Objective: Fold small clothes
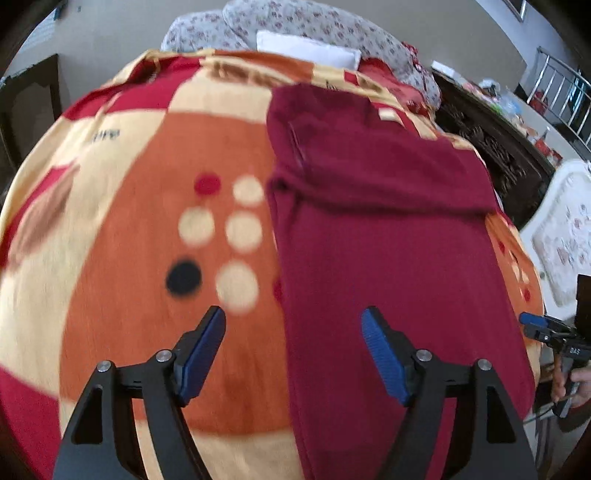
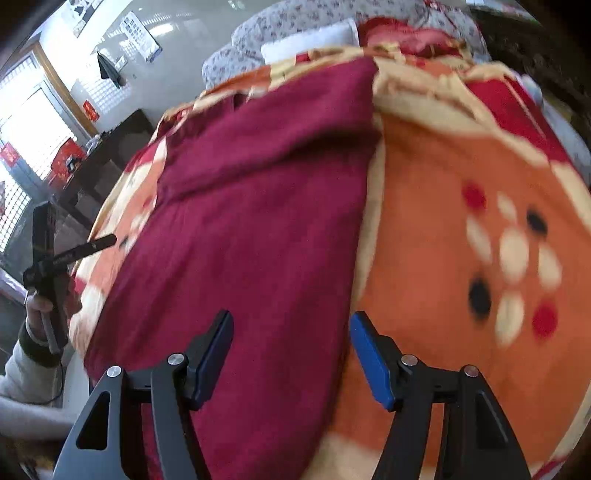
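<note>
A dark red garment (image 1: 384, 236) lies flat on a patterned orange, cream and red blanket (image 1: 155, 206), folded into a long strip with a cross fold near its far end. My left gripper (image 1: 293, 334) is open and empty, hovering over the garment's left edge near its near end. My right gripper (image 2: 291, 341) is open and empty above the garment (image 2: 251, 229), near its right edge. The right gripper also shows at the right rim of the left wrist view (image 1: 546, 328), and the left gripper at the left rim of the right wrist view (image 2: 74, 251).
Flowered pillows (image 1: 295, 26) and a white folded cloth (image 1: 306, 48) lie at the head of the bed. A dark carved cabinet (image 1: 491, 144) stands beside the bed. A dark table (image 2: 107, 147) stands by the window.
</note>
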Demonstrator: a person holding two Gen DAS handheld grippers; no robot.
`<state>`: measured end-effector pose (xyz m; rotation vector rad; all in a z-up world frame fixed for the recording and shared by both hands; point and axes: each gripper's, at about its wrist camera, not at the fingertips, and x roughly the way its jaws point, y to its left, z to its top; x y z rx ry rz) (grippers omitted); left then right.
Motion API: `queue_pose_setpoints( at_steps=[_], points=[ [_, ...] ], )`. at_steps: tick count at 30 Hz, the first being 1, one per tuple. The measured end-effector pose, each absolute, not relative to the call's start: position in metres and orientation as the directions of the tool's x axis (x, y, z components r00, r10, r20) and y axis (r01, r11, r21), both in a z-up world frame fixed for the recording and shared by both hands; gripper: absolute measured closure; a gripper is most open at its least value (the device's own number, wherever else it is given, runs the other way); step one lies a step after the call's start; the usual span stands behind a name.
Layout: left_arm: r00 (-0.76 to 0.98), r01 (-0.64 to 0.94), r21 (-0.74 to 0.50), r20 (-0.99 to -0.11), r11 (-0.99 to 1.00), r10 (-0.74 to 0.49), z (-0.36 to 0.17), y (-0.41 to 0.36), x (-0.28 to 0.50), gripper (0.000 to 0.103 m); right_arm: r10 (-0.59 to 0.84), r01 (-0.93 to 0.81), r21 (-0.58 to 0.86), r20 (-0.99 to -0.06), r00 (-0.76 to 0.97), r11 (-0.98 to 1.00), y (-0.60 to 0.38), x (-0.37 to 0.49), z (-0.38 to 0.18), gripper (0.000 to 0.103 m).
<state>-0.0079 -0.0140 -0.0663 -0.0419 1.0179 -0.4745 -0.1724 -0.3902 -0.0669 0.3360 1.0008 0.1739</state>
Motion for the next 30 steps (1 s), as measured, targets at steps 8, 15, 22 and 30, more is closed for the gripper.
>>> queue_pose_setpoints(
  at_steps=[8,15,22,30],
  points=[
    [0.401,0.356,-0.178,-0.858,0.917,-0.322,-0.079,-0.015,-0.057,0.028,0.339,0.034,0.417,-0.780,0.527,0.908,-0.389,-0.223,-0.078,0.033],
    [0.408,0.311,-0.161,-0.868,0.937,-0.284,-0.087,-0.011,-0.073,0.028,0.367,0.034,0.454,-0.760,0.537,0.890,-0.386,-0.235,-0.080,0.030],
    [0.408,0.323,-0.149,-0.869,0.935,-0.279,-0.087,-0.012,-0.081,0.028,0.383,0.025,0.465,-0.758,0.528,0.885,-0.379,-0.240,-0.084,0.028],
    [0.337,0.306,-0.239,-0.878,0.922,-0.340,-0.090,0.000,-0.095,0.027,0.417,0.014,0.495,-0.746,0.519,0.868,-0.375,-0.244,-0.086,0.023]
  ],
)
